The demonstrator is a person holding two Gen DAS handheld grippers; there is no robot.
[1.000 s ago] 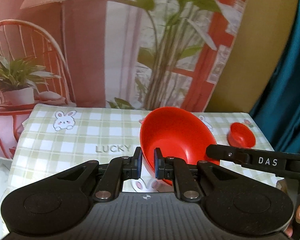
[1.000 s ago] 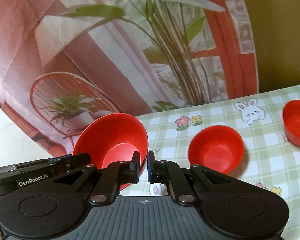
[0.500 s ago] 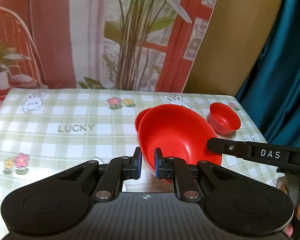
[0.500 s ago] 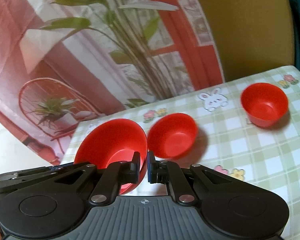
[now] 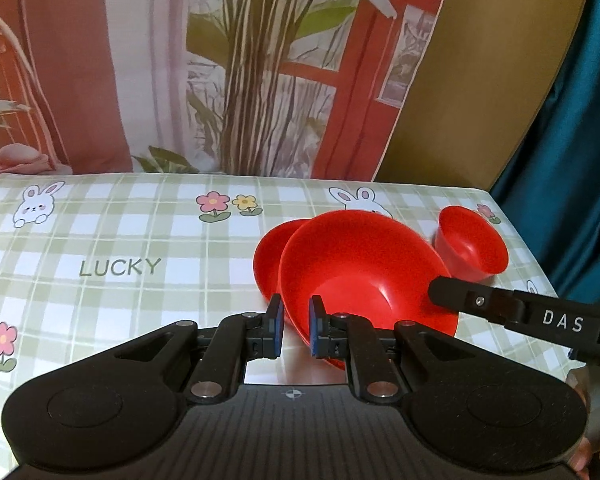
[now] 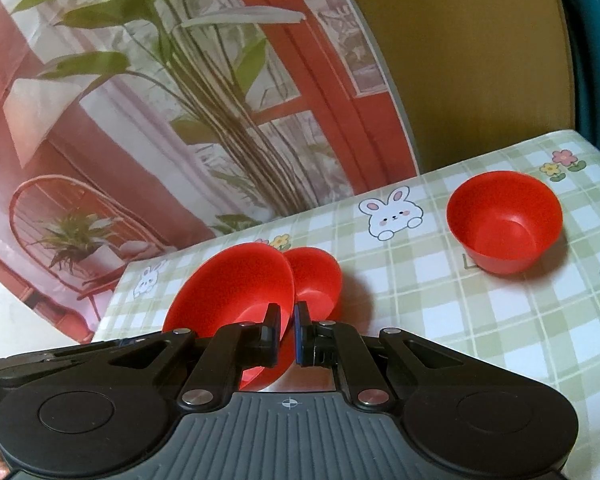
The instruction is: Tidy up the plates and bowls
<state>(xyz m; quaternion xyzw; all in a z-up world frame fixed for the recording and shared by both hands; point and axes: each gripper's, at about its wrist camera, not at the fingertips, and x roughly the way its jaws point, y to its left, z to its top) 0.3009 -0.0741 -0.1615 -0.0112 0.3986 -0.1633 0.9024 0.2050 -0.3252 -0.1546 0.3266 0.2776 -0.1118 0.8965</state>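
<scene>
A large red bowl is held tilted above the table by both grippers. My left gripper is shut on its near rim. My right gripper is shut on the opposite rim of the same large bowl. A medium red bowl sits on the table just behind and partly under the large one; it also shows in the right wrist view. A small red bowl stands further right, also seen in the right wrist view.
The table has a green checked cloth with rabbits, flowers and the word LUCKY. A printed backdrop hangs behind it. A teal curtain is at the right. The table's right edge is near the small bowl.
Both grippers have carried the large bowl to the right, so it now overlaps the medium bowl. The small bowl has come closer in both views.
</scene>
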